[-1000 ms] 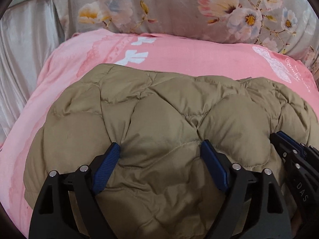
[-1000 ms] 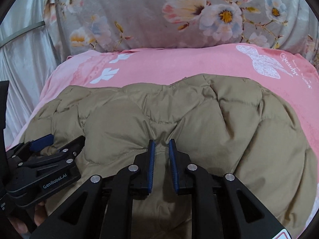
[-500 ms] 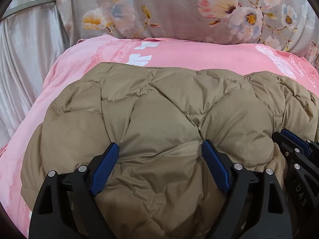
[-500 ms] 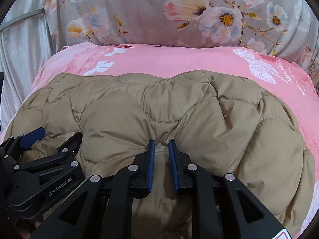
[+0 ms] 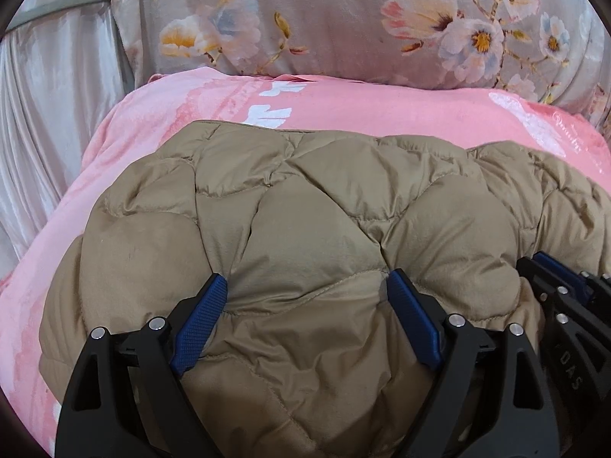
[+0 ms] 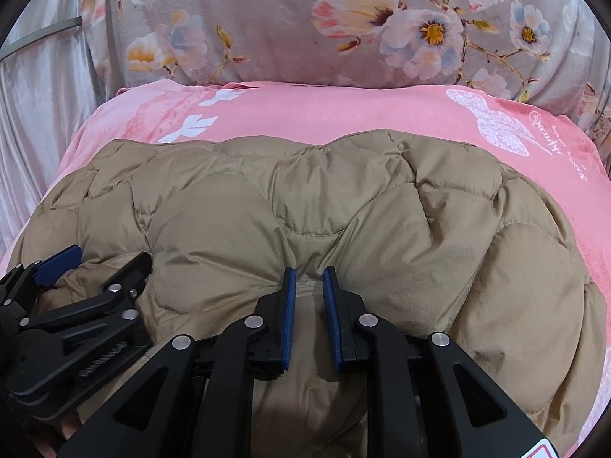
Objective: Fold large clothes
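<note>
Tan quilted puffer jacket point(image 5: 305, 229) lies bunched on the pink printed blanket point(image 5: 382, 107), below the grey floral pillow point(image 5: 305, 19). From the left wrist, the left claw point(image 5: 307, 301) stands wide apart, pressed into the jacket's padding. From the right wrist, the right claw point(image 6: 308, 290) is nearly together, pinching a fold of jacket; the left claw point(image 6: 95, 263) sits at the jacket's left edge.

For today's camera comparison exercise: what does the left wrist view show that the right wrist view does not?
Only the left wrist view shows the left gripper from behind, jaws spread wide across a puffy jacket panel. Only the right wrist view shows the right gripper pinching a jacket fold, and the butterfly print in full. Both show the tan quilted jacket, pink blanket and floral bedding.
</note>
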Motion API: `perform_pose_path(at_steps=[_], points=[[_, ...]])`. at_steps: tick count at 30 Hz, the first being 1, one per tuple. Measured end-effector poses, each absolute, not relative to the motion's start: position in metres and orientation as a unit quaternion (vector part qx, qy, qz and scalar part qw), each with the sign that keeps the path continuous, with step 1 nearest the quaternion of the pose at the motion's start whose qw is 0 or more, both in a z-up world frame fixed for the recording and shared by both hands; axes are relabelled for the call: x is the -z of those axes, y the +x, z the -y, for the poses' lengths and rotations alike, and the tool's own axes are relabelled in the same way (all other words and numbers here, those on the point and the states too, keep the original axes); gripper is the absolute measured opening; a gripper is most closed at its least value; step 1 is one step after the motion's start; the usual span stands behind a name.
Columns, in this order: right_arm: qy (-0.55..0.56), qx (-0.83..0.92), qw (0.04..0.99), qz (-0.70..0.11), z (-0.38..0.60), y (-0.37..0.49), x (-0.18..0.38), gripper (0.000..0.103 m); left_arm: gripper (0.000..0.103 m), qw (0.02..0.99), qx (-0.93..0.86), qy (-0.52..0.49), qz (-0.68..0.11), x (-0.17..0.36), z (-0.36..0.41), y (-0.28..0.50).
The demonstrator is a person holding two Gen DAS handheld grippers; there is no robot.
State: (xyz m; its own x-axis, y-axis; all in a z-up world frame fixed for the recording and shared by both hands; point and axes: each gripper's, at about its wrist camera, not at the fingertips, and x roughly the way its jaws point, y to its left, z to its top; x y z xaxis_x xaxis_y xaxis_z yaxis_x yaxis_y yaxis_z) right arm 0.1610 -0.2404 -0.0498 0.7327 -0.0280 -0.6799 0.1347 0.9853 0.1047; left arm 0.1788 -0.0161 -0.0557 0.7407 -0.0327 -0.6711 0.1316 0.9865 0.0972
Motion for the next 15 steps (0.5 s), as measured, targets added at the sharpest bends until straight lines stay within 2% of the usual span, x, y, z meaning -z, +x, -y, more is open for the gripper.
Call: perform_pose_path(at_steps=[4,5,9,12,15], points=[[0.045,0.058,0.922,-0.380,0.234,0.163,0.045,0.017,0.084,0.932,0.052,-0.002,-0.360,0.033,-0.020,0.147],[0.032,0.071,0.916,-0.393,0.230,0.163,0.040,0.020,0.089,0.932,0.042,-0.014,-0.359,0.027,-0.033,0.137],[0.105,0.017,0.924,-0.368,0.215,0.138,0.011,0.022,0.094,0.925,0.007,-0.090,-0.369,0.016,-0.107,0.109],[0.090,0.011,0.920,-0.380,0.193,0.134,0.016,0.022,0.095,0.897,-0.017,-0.180,-0.403,0.029,-0.171,0.103],[0.065,0.027,0.924,-0.377,0.180,0.133,0.029,0.022,0.095,0.874,-0.003,-0.225,-0.431,0.049,-0.193,0.107]])
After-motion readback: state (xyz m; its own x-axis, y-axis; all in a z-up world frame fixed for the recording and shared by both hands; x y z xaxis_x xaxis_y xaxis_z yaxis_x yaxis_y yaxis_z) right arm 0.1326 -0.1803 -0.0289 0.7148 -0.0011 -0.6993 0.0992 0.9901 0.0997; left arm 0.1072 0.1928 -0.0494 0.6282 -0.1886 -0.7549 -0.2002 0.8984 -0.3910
